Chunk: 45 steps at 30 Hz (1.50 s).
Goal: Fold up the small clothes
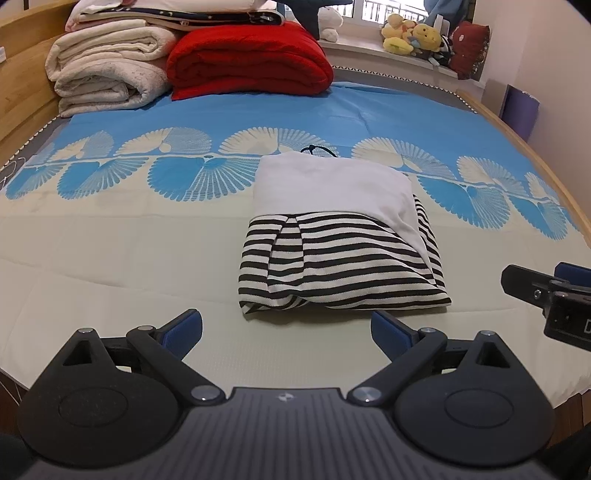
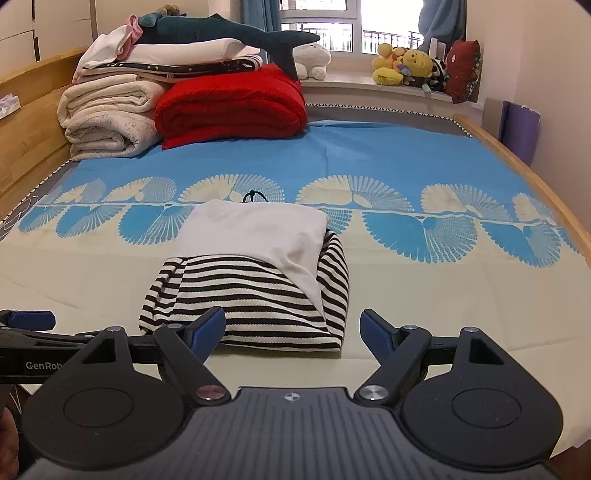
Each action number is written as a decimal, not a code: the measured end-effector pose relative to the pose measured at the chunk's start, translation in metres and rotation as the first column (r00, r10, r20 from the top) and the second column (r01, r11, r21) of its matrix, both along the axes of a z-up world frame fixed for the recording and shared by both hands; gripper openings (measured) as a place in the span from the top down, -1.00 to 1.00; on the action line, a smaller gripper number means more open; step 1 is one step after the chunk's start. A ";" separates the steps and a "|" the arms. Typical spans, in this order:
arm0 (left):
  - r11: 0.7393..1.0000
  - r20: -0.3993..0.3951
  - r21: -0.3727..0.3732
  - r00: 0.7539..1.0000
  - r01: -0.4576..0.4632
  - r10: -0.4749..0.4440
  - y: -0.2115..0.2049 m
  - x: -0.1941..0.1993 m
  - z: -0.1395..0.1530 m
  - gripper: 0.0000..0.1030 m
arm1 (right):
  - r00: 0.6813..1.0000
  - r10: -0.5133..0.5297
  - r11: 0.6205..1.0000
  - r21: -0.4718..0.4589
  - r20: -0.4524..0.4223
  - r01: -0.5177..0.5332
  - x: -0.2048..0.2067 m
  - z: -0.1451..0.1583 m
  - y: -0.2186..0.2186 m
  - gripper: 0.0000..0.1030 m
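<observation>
Mid-bed lies the folded garment (image 1: 343, 243), nothing blocking it; blankets (image 1: 184, 62) fill the far-left corner. Left gripper (image 1: 286, 330) and right gripper (image 2: 293, 330) hover released, empty. Only the right view shows the shark (image 2: 225, 35).

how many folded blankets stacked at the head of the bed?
At least 3: a red blanket on the right, a cream fleece blanket on the left, a dark star-trimmed blanket on top. White layers above may be more.

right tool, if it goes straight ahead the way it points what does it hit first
Most likely the near striped edge of the folded garment, which lies directly ahead of the open right tool on the bed; depth is hard to judge.
</observation>
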<state>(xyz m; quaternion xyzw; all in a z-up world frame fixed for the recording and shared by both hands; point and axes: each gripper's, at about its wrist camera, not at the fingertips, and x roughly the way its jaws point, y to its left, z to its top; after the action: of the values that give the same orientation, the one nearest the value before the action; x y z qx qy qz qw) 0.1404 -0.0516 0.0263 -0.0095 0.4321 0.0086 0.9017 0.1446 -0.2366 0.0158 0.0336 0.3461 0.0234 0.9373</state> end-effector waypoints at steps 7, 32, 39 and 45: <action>1.000 0.000 -0.004 1.000 0.002 -0.002 0.001 0.001 0.000 -0.93 | 1.000 0.010 1.000 -0.008 -0.006 -0.010 0.002 -0.002 0.002 -0.58; 1.000 -0.001 -0.021 1.000 0.000 0.000 0.005 0.002 0.000 -0.93 | 1.000 0.025 1.000 -0.017 -0.011 -0.025 0.005 -0.004 0.008 -0.58; 1.000 -0.001 -0.021 1.000 -0.001 0.001 0.005 0.002 0.000 -0.93 | 1.000 0.027 0.999 -0.017 -0.011 -0.028 0.005 -0.004 0.009 -0.58; 1.000 -0.001 -0.022 1.000 -0.003 0.003 0.005 0.002 0.000 -0.93 | 0.999 0.029 0.999 -0.018 -0.012 -0.029 0.005 -0.004 0.009 -0.58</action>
<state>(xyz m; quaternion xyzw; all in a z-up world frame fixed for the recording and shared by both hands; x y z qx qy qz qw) 0.1427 -0.0467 0.0264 -0.0198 0.4327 0.0051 0.9013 0.1498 -0.2272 0.0115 0.0200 0.3523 0.0338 0.9350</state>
